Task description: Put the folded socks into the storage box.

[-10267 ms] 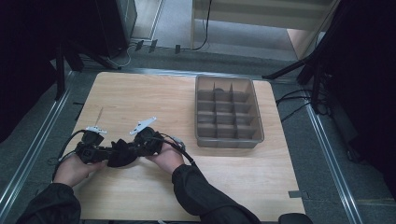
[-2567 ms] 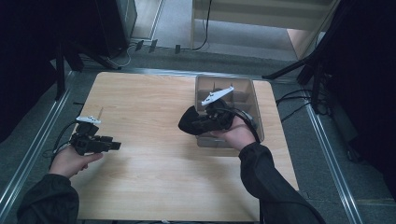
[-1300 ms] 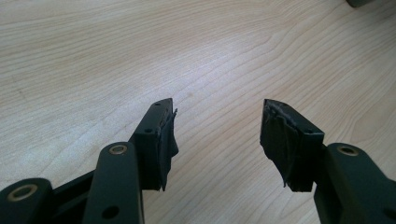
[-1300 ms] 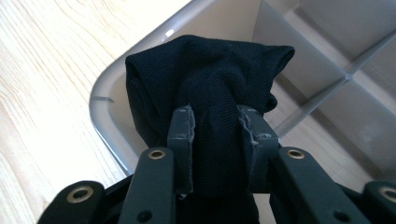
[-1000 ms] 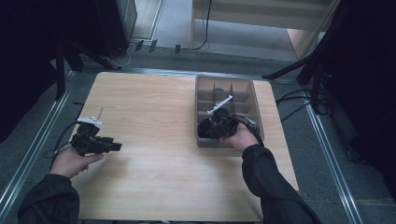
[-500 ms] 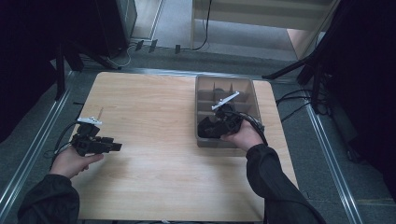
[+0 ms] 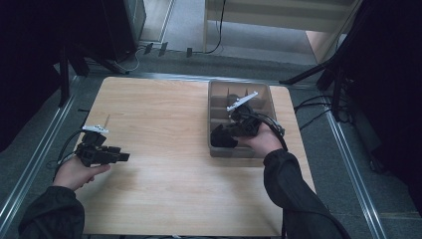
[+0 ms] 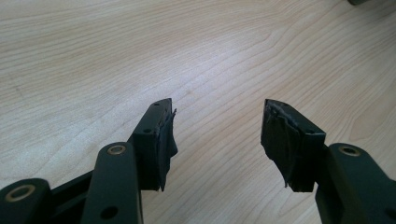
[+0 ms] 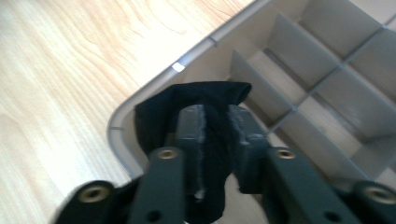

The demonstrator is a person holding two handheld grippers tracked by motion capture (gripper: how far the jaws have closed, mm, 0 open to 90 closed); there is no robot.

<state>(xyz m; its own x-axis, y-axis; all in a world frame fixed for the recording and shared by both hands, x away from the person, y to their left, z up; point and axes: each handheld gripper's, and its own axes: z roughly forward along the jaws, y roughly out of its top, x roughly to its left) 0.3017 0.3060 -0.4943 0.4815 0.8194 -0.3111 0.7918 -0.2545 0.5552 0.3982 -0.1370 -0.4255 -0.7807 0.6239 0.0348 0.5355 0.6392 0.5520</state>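
A black cloth (image 9: 154, 121) is bunched between the pads of my right gripper (image 9: 216, 112), whose jaws have just been closing on it. In the high view this right gripper (image 7: 226, 135) holds the cloth (image 7: 218, 139) over the near-left corner of a grey divided tray (image 7: 210, 114). The tray's compartments (image 9: 327, 79) under the gripper look bare. My left gripper (image 7: 123, 157) rests low over the table's left front. Its jaws stand apart with nothing between them in the left gripper view (image 8: 217, 126).
The tray stands at the right back of the wooden table (image 7: 164, 114). Metal rails (image 7: 348, 164) run along both sides of the table. Cables (image 7: 308, 107) and dark stands lie on the floor behind and to the right.
The right hand has risen a little over the tray's near-left corner with the black cloth in its jaws. The left hand has stayed where it was.
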